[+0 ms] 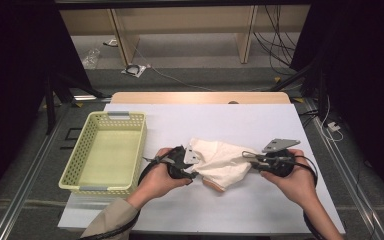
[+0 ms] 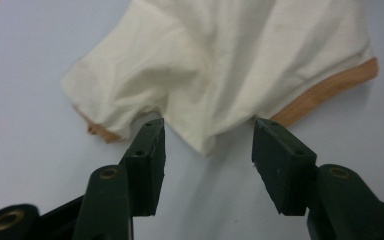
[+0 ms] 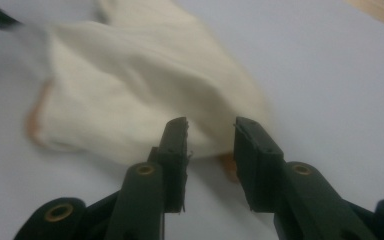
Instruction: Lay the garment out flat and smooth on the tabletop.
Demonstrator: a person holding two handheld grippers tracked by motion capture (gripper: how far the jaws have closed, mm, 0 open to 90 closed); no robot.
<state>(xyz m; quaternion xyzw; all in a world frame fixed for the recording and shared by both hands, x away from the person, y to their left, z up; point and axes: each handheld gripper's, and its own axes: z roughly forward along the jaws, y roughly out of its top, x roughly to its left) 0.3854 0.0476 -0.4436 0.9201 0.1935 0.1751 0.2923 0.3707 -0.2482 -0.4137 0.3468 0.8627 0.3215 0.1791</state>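
**Cloth between two grippers on the white table**

Far left, a yellow basket [image 1: 103,152] stands on the table [image 1: 260,210], well apart from the work. The left gripper [image 1: 194,172], jaws spread, sits at the cloth's left edge, pinching nothing. The cream cloth [image 1: 220,159], orange-trimmed, lies crumpled mid-table, long axis running left to right. The right gripper [image 1: 249,159], jaws parted, meets its right edge. Nothing blocks either approach.
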